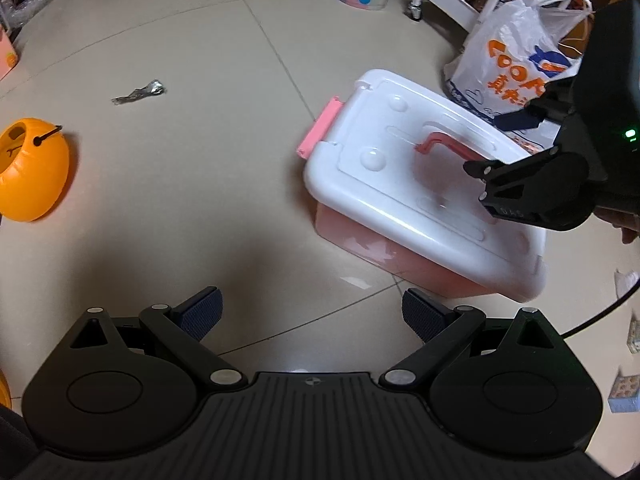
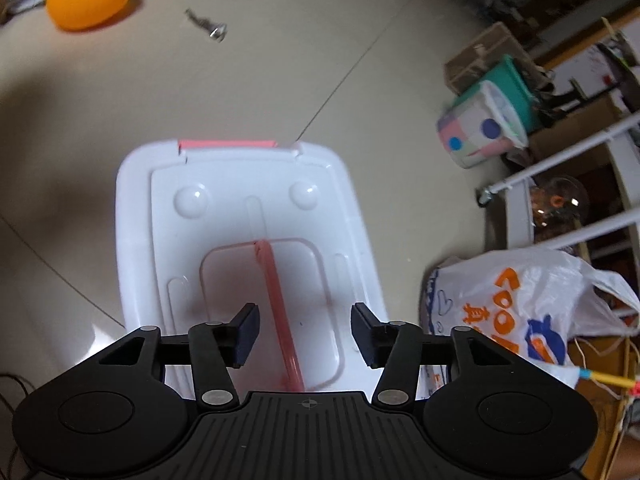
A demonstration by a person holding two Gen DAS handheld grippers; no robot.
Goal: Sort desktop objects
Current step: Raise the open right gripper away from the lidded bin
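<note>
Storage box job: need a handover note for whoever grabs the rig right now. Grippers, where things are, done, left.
Right gripper: open, above the box's pink handle; the handle lies between the pads, untouched.
Left gripper: open, empty, over bare floor in front of the box.
Storage box: on the floor, white lid on, pink latch at the far end.
Loose on the floor: orange pumpkin bucket and a crumpled foil wrapper, both apart from the box. Plastic bag beside it.
Done: nothing visibly sorted; box contents hidden.
Left: probably open the lid, put loose things in.
</note>
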